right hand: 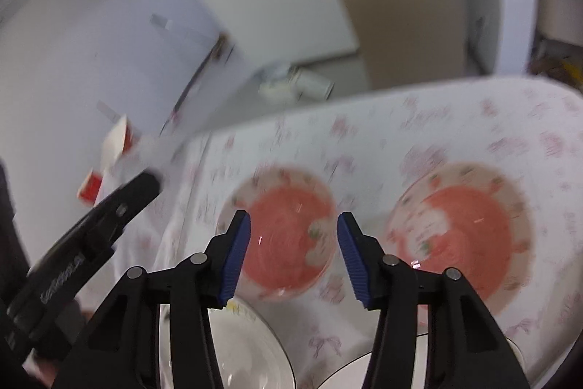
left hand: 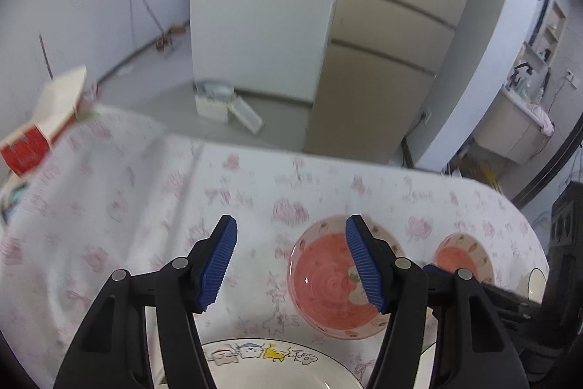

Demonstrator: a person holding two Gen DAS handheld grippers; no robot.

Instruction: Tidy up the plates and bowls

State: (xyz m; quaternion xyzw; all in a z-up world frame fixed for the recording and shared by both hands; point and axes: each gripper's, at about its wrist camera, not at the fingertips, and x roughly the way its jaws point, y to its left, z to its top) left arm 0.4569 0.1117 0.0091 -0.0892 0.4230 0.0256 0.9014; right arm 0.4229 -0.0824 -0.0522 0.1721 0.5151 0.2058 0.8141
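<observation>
Your biggest risk sits on the tabletop [left hand: 120,177] itself: its floral cloth lies rumpled and creased toward the left of the left wrist frame, so a dish dragged instead of lifted could, I judge, catch a fold and tug the neighbouring dishes with it. Next comes crowding. Two pink bowls stand side by side, the left pink bowl [right hand: 288,232] at centre of the right wrist frame and the right pink bowl [right hand: 470,232] to the right of it, while the white cartoon plate [left hand: 266,363] and a second white plate [right hand: 349,374] lie along the bottom edge, close under both tools. A careless descent could knock a rim or chip glazed ware, which looks slick and may slip from ribbed pads. Both views are smeared, so judging clearance is harder; slow down. The red and white carton [left hand: 40,130] at the left edge is well apart and no concern. Your left hand-held gripper [left hand: 291,265] tilts down toward the cloth, jaws spread with nothing between them, one pad overlapping the left pink bowl in the picture. Your right hand-held gripper [right hand: 293,256] also slopes downward, jaws apart and empty, framing that same bowl; both tools converging there invites a collision.
</observation>
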